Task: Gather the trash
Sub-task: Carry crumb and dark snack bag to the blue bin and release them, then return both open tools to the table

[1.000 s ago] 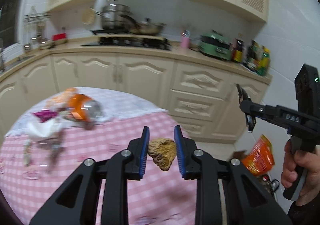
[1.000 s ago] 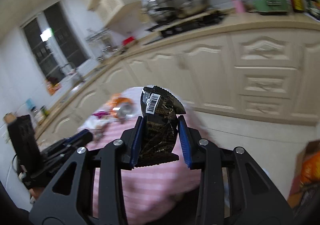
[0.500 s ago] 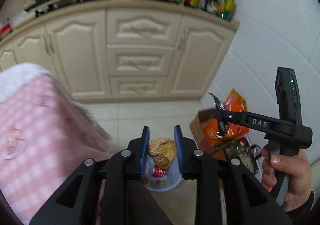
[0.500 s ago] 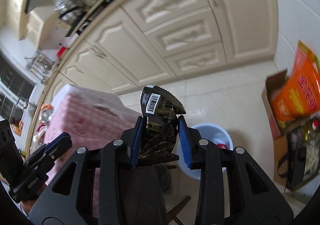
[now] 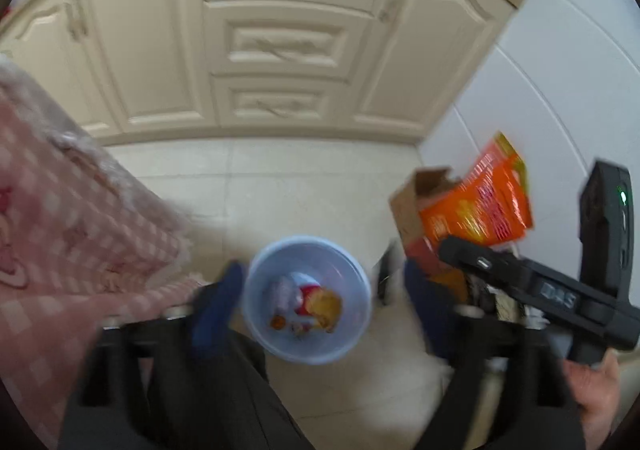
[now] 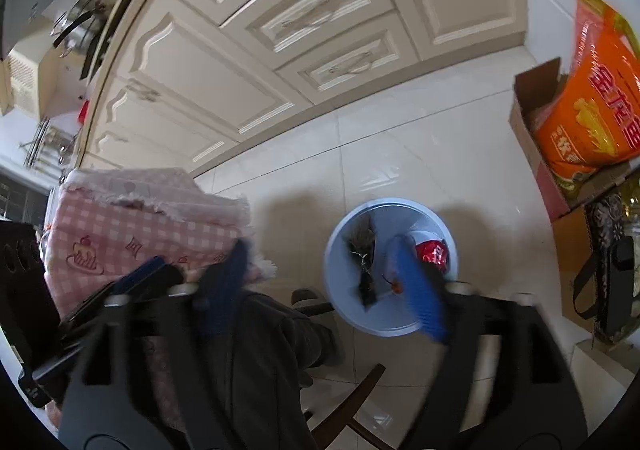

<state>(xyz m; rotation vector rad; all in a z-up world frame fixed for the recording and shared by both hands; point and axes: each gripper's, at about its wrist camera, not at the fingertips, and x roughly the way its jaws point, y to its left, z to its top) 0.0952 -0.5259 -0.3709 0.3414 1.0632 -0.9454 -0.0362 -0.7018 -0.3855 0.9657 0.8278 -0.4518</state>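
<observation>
A light blue bin [image 5: 312, 254] stands on the tiled floor below both grippers. My left gripper [image 5: 320, 302] hangs over it with its jaws opening and nothing between them. The brown crumpled lump [image 5: 326, 306] lies inside the bin beside red and white scraps. My right gripper [image 6: 322, 286] is over the bin [image 6: 400, 217] too, its jaws opening and empty. The black snack wrapper [image 6: 362, 254] is inside the bin, near a red wrapper [image 6: 432, 252]. In the left wrist view the right gripper [image 5: 520, 282] shows at the right, held by a hand [image 5: 596, 390].
The pink checked tablecloth [image 5: 60, 250] hangs at the left. A cardboard box with an orange bag [image 6: 592, 117] sits against the white wall on the right, a black bag [image 6: 612, 270] below it. Cream cabinets [image 5: 280, 41] line the back. A dark trouser leg [image 6: 260, 350] is beneath.
Both grippers swung away from the table and sank over the bin. Both opened: the brown lump and the black wrapper left the jaws and are now in the bin.
</observation>
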